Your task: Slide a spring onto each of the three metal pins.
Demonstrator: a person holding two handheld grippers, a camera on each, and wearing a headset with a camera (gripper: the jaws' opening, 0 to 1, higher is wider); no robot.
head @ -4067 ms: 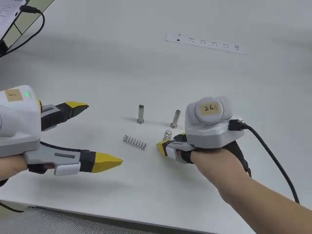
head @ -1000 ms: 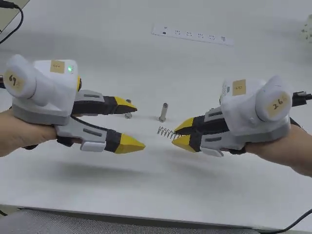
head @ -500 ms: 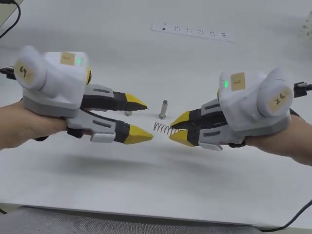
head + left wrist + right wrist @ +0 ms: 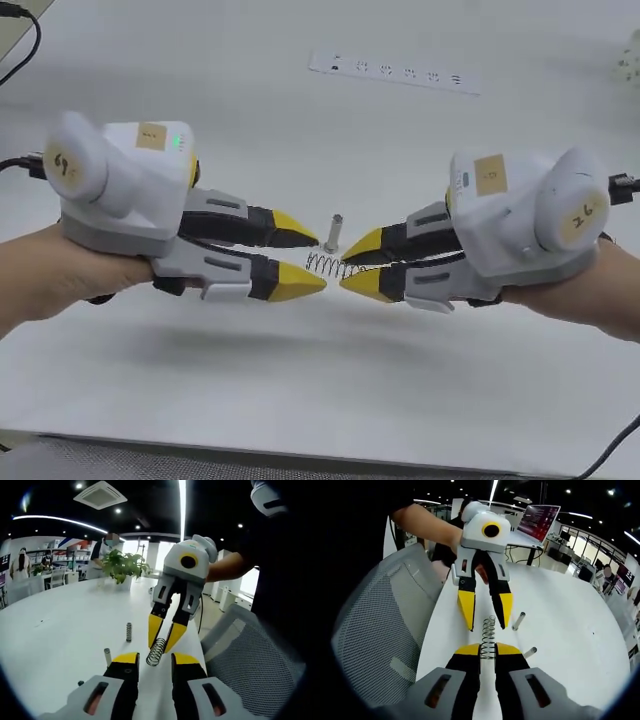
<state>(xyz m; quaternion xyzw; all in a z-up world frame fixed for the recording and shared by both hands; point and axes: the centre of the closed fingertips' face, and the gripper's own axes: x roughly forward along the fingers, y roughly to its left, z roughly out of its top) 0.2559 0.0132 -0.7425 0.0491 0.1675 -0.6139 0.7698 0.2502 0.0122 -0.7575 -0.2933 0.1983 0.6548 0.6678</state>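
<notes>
Where the two hand-held grippers meet tip to tip, a small coil spring is held level in the air above the middle of a white desk. The right hand-held gripper has its yellow-tipped jaws nearly together, clamped on one end of the spring; in the right gripper view the coil rises straight out from between them. The left hand-held gripper faces it with jaws apart, one tip on each side of the spring's free end, and whether they touch it cannot be told. Just behind the spring, toward the far edge, a short metal pin stands upright on the desk. In the right gripper view two bare pins stand near each other. A white power strip lies near the far edge.
</notes>
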